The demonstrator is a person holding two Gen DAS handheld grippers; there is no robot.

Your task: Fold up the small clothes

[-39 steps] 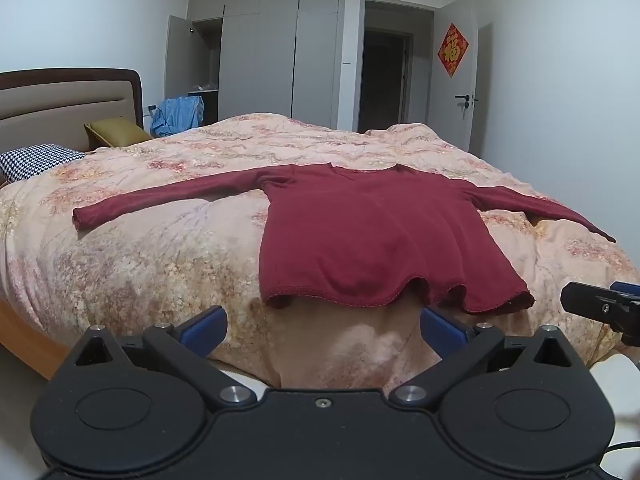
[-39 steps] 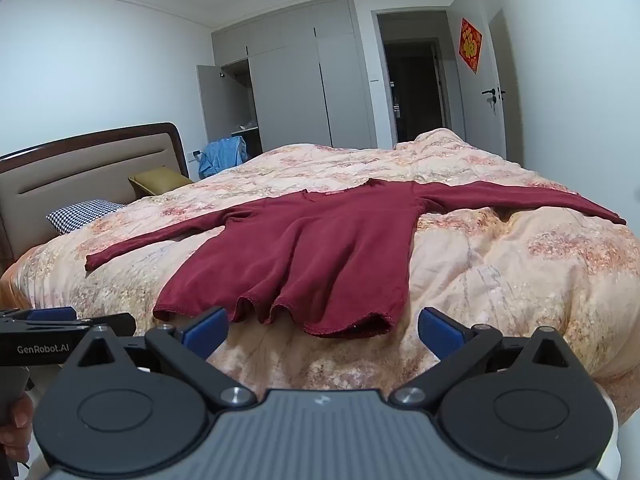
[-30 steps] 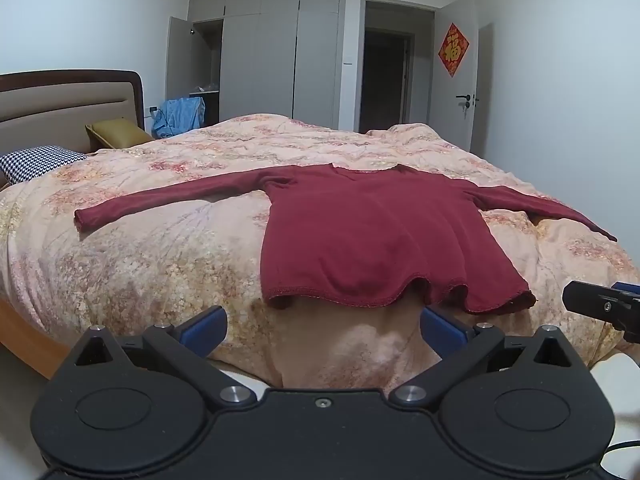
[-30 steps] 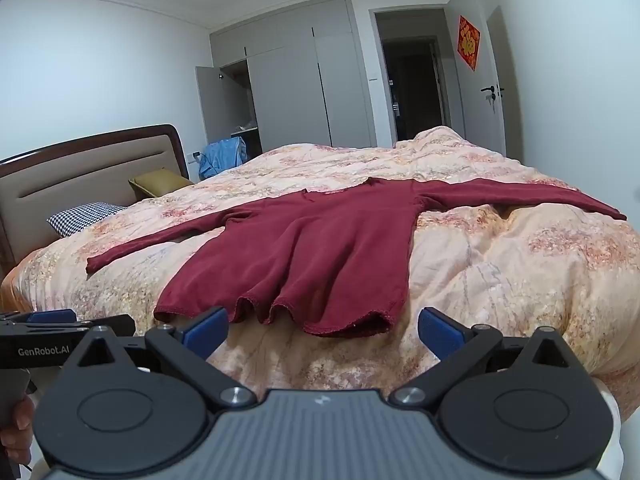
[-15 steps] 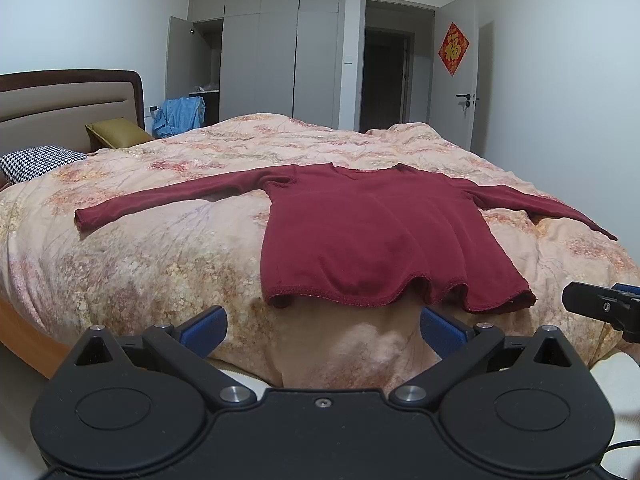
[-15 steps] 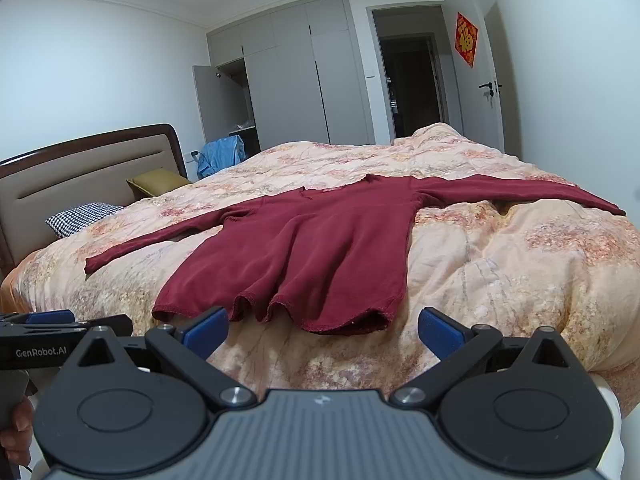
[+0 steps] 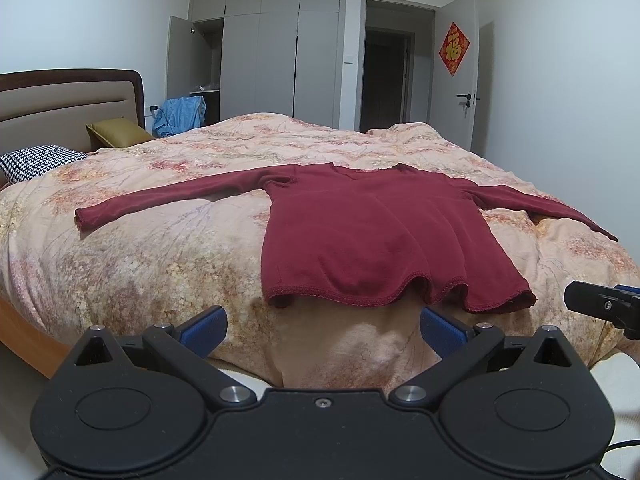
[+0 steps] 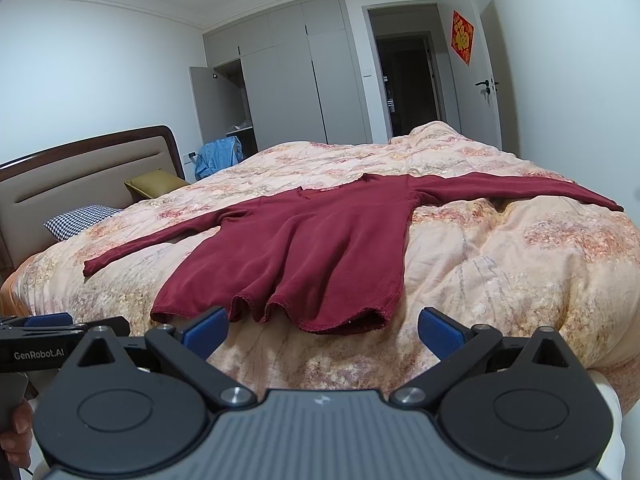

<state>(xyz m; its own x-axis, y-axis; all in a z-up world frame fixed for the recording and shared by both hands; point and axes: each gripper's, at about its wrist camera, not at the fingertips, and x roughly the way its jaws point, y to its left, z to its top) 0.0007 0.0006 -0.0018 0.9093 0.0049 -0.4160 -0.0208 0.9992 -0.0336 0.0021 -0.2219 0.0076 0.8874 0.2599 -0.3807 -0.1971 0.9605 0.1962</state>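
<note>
A dark red long-sleeved top (image 7: 372, 236) lies flat on the bed, both sleeves spread out sideways and its hem hanging at the near bed edge. It also shows in the right wrist view (image 8: 316, 240). My left gripper (image 7: 322, 330) is open and empty, held in front of the bed just below the hem. My right gripper (image 8: 322, 330) is open and empty, also just short of the hem. Neither touches the top. The right gripper's side shows at the right edge of the left wrist view (image 7: 604, 306).
The bed has a floral peach quilt (image 7: 168, 248), a padded headboard (image 7: 60, 108), a houndstooth pillow (image 7: 40, 160) and an olive pillow (image 7: 116, 132). A grey wardrobe (image 7: 280, 52) with one open door, a dark doorway (image 7: 386, 80) and blue clothes (image 7: 180, 114) stand beyond.
Almost nothing differs. The right wrist view has shifted slightly, so the right gripper has crept a little closer to the hem. Both grippers stay open.
</note>
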